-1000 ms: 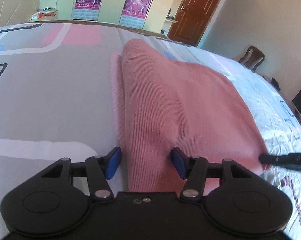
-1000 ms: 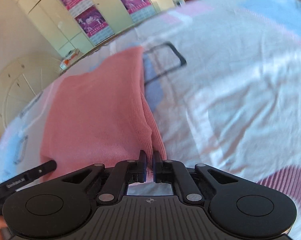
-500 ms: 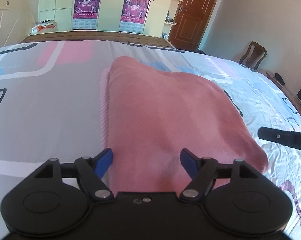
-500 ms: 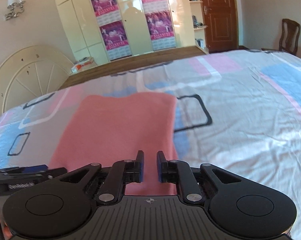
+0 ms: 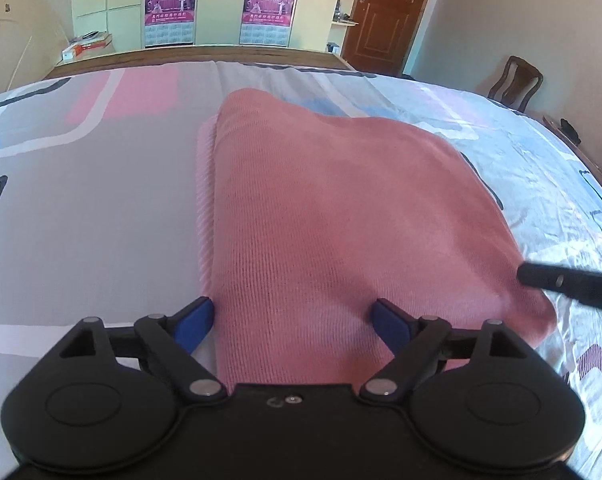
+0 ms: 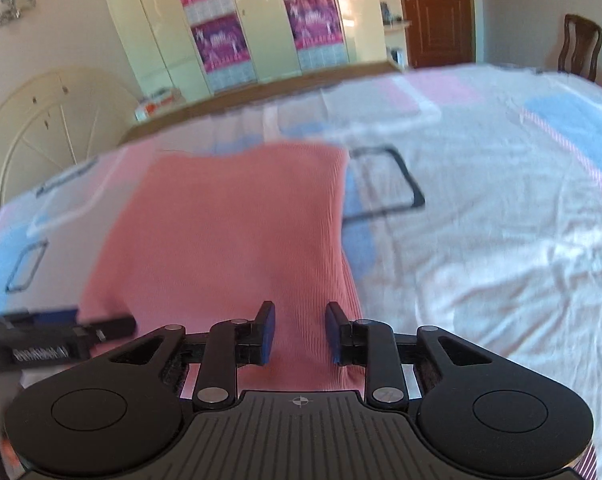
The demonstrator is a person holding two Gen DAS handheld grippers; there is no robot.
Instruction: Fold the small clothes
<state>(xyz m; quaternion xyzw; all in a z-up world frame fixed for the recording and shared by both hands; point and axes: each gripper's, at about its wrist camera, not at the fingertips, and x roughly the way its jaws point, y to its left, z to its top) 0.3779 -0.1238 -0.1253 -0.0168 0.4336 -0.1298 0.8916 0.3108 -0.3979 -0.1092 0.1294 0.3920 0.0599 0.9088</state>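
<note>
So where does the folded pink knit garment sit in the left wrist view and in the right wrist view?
Left wrist: pink knit garment fills the centre, running from the bed's far half down between the camera's own fingers.
Right wrist: garment sits left of centre, its near edge between the fingers.
Shared landmark: the brown door, upper right in both.

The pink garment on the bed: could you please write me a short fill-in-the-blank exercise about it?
1. The folded garment is ____ in colour.
2. It lies on a patterned ____.
3. The door behind the bed is made of ____.

Missing words: pink; bed; wood
</note>
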